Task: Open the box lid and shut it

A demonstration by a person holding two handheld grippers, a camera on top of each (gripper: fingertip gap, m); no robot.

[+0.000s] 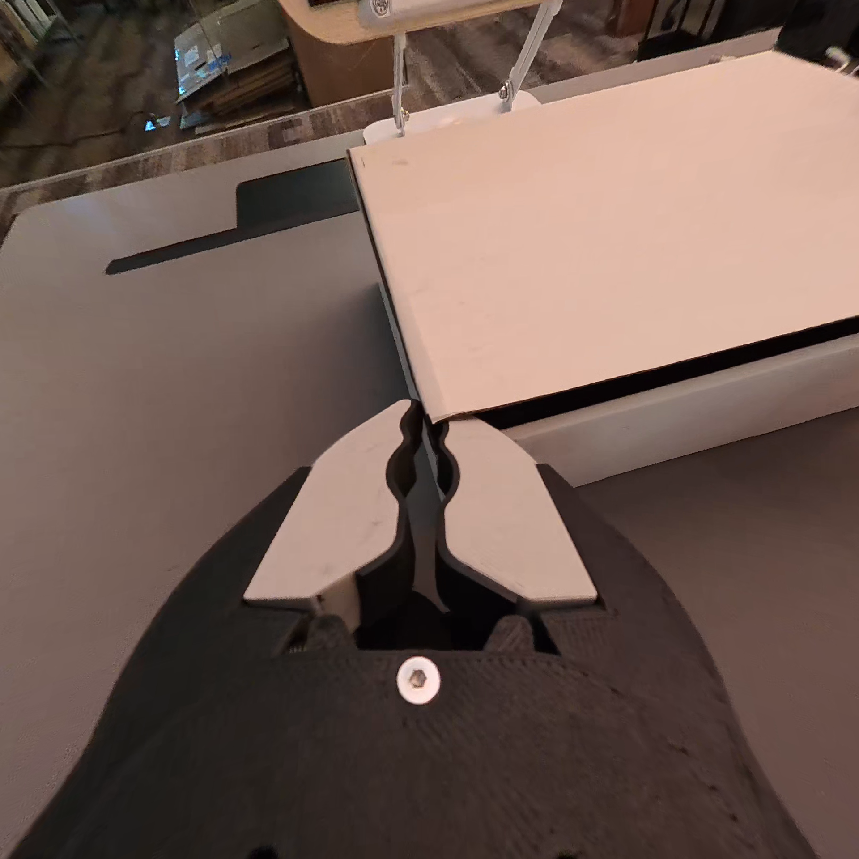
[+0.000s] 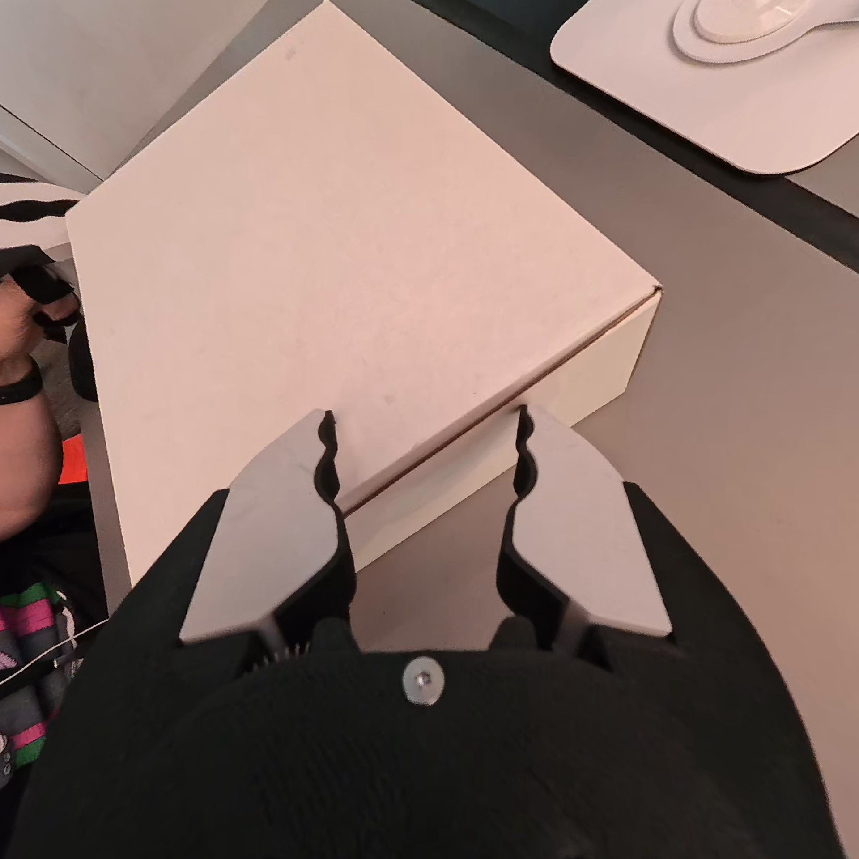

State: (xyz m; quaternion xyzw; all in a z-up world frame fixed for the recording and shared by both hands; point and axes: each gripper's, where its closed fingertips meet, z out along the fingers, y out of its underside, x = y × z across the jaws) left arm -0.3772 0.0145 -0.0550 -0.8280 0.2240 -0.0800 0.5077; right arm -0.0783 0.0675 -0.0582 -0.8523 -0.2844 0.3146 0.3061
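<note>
A white cardboard box stands on the grey table (image 1: 186, 395). Its lid (image 1: 581, 255) is raised a little, with a dark gap above the front wall (image 1: 697, 409). My left gripper (image 1: 423, 418) is shut on the lid's near left corner, with a thin white flap edge between its jaws. In the right wrist view the lid (image 2: 325, 255) fills the middle, with a thin seam above the side wall (image 2: 558, 395). My right gripper (image 2: 425, 413) is open and empty above that edge, left finger over the lid, right finger by the wall.
A white lamp base (image 1: 446, 123) with two thin arms stands just behind the box; it also shows in the right wrist view (image 2: 743, 83). A dark cut-out (image 1: 288, 204) lies in the table at the far left. A person's arm (image 2: 23, 441) is beside the box.
</note>
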